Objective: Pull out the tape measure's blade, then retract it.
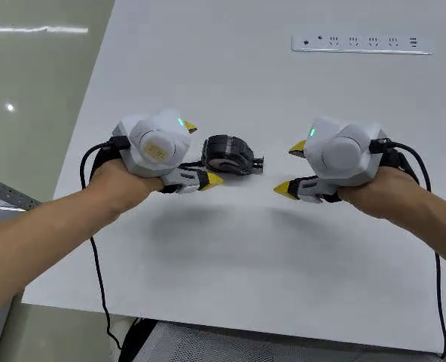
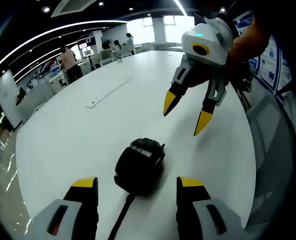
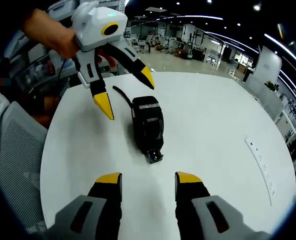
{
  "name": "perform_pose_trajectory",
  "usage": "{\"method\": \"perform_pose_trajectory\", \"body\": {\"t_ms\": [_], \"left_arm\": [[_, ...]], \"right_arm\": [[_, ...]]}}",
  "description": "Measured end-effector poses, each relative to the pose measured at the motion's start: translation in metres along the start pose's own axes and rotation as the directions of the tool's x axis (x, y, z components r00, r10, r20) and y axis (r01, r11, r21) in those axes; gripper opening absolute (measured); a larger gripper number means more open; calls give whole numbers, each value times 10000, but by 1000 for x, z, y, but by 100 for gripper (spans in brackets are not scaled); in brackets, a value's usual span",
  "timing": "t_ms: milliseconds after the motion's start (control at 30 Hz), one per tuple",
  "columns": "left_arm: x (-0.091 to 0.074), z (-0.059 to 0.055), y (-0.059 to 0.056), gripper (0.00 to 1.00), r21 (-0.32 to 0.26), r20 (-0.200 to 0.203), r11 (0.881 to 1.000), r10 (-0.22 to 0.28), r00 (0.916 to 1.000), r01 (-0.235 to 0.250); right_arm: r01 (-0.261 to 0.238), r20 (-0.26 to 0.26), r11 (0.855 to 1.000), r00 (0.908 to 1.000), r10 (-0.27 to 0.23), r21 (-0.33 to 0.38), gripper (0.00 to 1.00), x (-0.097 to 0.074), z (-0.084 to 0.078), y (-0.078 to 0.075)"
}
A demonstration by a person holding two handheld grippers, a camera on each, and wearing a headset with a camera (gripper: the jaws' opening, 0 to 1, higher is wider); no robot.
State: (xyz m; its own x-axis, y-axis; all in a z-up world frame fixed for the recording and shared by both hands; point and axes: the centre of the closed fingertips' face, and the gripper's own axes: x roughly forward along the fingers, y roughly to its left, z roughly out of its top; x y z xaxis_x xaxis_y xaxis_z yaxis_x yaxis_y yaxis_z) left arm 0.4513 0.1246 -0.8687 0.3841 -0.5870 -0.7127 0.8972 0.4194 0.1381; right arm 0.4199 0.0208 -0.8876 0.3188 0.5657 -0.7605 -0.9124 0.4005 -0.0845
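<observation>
Two grippers face each other over the white table, and both are empty. Our left gripper has its jaws spread wide. Just in front of its yellow tips, in line with the gap between them, we see the black tape measure lying on the table. The jaws are not touching it. A thin black strap runs from the tape measure back toward this gripper, between the jaws.

Our right gripper has its jaws wide apart too. The tape measure is a bit ahead of its tips, with some bare table in between. The little metal hook on the tape measure points at this gripper. The tape measure sits between the two grippers, closer to the left one.

Farther ahead of the left gripper, off to the left in its view, a long white power strip lies flat on the table. Far behind that, we see people standing in a big bright room.
</observation>
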Motion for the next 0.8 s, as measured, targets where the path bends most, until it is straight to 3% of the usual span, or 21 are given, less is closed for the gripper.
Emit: {"method": "perform_pose_trajectory", "body": {"t_ms": [333,800], "left_arm": [[12,2,0,55,444,-200,9959,-774,9968,782],[20,3,7,53,1162,-555,9829,-1374,9890,1431]], "right_arm": [[-274,-220,9988,9994,266,-409,40,15,-5,-5],[-571,-425,9947,9977,536,-850,38,32,-9,-14]]}}
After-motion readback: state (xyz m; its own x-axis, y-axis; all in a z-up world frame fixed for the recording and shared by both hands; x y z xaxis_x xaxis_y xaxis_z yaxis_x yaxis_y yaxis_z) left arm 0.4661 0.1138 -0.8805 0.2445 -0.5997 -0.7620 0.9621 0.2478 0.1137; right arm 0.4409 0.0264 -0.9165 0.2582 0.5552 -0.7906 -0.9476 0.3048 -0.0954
